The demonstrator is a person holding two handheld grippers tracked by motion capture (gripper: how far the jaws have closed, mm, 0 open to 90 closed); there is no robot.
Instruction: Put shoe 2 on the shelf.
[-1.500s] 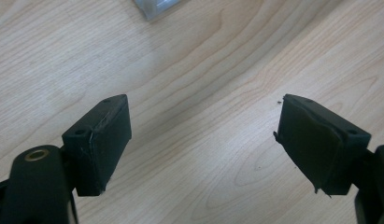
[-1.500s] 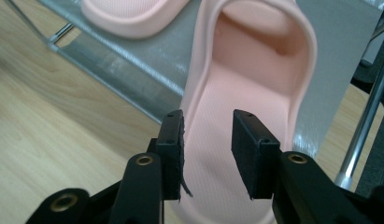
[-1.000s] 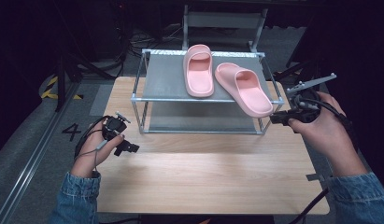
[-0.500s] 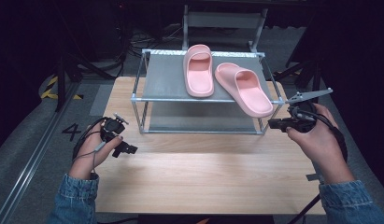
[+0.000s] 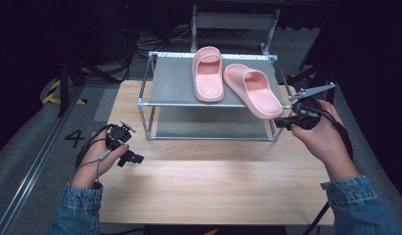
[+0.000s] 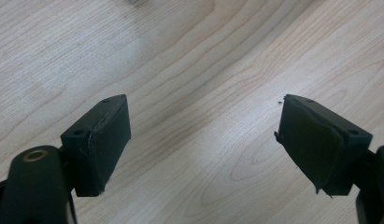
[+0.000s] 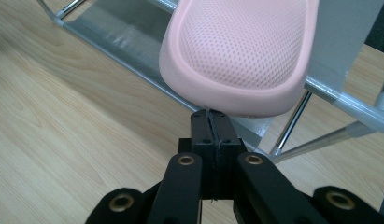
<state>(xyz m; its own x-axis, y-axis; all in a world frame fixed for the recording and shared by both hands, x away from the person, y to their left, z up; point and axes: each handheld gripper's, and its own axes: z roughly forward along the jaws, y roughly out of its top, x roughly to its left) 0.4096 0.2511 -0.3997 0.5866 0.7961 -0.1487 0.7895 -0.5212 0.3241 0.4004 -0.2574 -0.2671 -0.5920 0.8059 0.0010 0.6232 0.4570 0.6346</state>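
Observation:
Two pink slippers lie on the top shelf of a metal rack [image 5: 174, 85], the left slipper [image 5: 208, 73] straight and the right slipper [image 5: 252, 90] angled with its heel over the front right corner. My right gripper [image 5: 279, 123] is shut with nothing between its jaws, its tips just under that overhanging heel. In the right gripper view the heel [image 7: 241, 51] sits right above the closed tips of my right gripper [image 7: 210, 121]. My left gripper [image 5: 135, 159] is open over bare wood at the table's left; in its own view the left gripper [image 6: 203, 140] holds nothing.
The rack has a lower shelf [image 5: 208, 128] and thin metal legs [image 7: 290, 126] beside my right gripper. The wooden table [image 5: 213, 186] spreads in front of the rack. A dark floor with a painted number [image 5: 74, 138] lies off the left edge.
My right gripper has edged left, in under the heel of the right slipper. The left hand has shifted only slightly.

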